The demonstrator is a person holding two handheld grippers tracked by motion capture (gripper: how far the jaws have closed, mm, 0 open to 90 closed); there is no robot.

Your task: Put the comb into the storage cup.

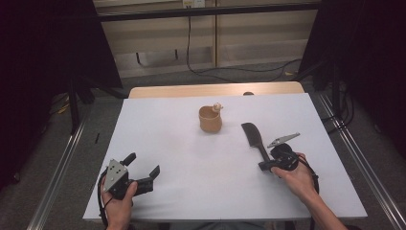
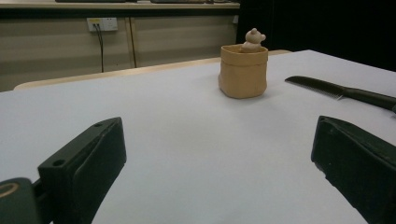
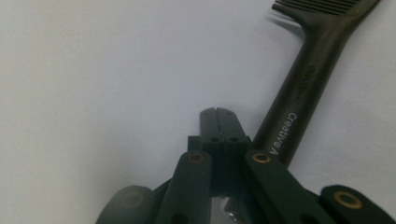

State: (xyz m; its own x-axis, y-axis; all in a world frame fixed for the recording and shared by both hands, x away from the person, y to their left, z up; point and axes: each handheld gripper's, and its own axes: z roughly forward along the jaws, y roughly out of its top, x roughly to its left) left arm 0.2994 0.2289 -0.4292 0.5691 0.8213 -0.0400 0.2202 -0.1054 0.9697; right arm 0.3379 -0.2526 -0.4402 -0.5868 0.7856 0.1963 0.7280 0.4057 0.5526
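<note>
Two closed jaws of the right gripper lie just beside the comb; the left gripper gapes empty.

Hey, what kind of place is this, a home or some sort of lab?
Probably a lab recording station: a white-topped table bare but for a few props, black curtains at both sides, and loose black cables on the grey floor.

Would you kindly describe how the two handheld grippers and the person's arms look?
Both grippers are black with two blocky jaws. The left gripper carries a grey three-cornered plate dotted with small holes; the right gripper has one too, plus brass-coloured pivot rings. Black cables trail from each. The forearms are bare, no sleeves.
</note>
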